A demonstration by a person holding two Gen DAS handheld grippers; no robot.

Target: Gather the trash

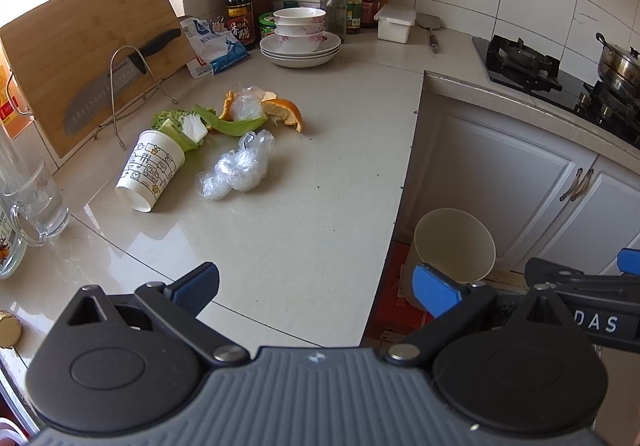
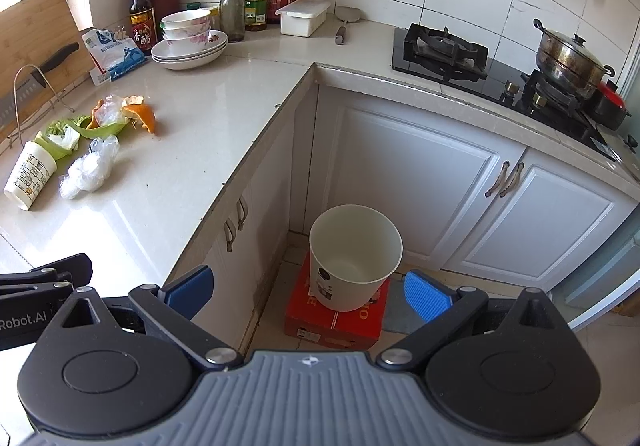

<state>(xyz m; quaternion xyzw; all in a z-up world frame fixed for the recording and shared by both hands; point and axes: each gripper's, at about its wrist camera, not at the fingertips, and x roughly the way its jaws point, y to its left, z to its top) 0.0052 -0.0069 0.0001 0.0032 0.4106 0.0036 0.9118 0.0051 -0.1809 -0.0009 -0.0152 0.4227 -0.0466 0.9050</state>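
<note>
"DAS" is printed in white on the right tool's arm, lower right of the left wrist view; "Robot.AI" shows on the left tool's arm, lower left of the right wrist view. The dark bottle (image 1: 239, 2) in the upper middle carries Chinese characters on its label.

The left tool (image 1: 316, 288) is wide open and holds nothing; the right tool (image 2: 307, 292) is likewise spread and empty.

The trash lies left of centre on the pale, glossy worktop (image 1: 304, 214): a tipped paper cup (image 1: 150, 170) with line drawings, crumpled plastic (image 1: 236, 168), green scraps (image 1: 224, 123) and orange peel (image 1: 286, 111).

Only the right wrist view shows the white bin (image 2: 354, 256) whole, standing on a red box (image 2: 334, 320) on the floor. Only the left one shows a glass mug (image 1: 34, 202) at left.

White tiles, white cabinets, a gas hob (image 2: 444, 46).
</note>
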